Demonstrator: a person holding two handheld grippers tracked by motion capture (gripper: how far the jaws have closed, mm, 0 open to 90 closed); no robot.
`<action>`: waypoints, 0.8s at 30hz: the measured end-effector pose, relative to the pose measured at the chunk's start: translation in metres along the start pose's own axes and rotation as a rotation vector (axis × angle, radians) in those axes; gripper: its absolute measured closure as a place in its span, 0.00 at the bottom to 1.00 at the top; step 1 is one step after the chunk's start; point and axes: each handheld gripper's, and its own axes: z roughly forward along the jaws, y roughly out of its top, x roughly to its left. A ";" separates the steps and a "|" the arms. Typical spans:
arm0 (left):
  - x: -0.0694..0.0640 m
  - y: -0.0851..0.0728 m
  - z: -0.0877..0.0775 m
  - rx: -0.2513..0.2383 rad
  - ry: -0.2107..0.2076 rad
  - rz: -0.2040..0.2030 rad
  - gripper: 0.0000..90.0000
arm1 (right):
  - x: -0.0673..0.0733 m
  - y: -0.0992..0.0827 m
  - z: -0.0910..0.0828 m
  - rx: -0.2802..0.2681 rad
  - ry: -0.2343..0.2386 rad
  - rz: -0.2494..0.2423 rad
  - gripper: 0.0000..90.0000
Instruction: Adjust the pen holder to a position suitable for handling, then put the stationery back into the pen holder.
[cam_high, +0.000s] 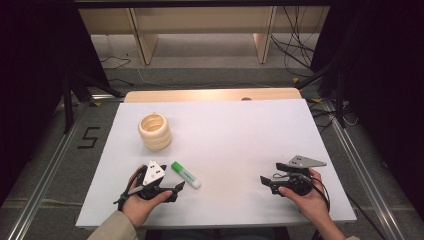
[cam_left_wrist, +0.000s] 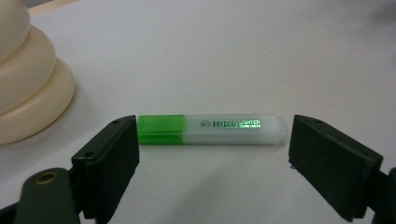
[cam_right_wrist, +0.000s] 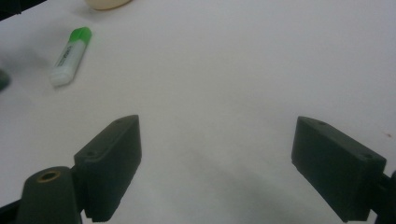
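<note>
On the white table, the left gripper, jaws spread and empty, sits nearest the green-capped translucent plastic highlighter at its twelve o'clock, lying crosswise. The right gripper, also spread, waits well apart.

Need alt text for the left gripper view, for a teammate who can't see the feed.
A green-capped highlighter lies flat and crosswise on the white table, just beyond the left gripper, whose two black jaws stand wide open and apart from it. A cream ringed holder sits at the far left.
</note>
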 end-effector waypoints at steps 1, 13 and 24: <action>0.000 0.000 0.000 -0.002 0.000 -0.003 0.18 | 0.000 0.000 0.000 -0.002 -0.002 -0.003 0.19; 0.002 -0.002 0.001 0.006 0.003 -0.011 0.19 | 0.000 0.001 0.002 0.002 -0.004 -0.006 0.19; -0.001 -0.001 0.001 0.004 0.014 -0.003 0.20 | 0.000 0.001 0.000 -0.005 -0.006 -0.007 0.19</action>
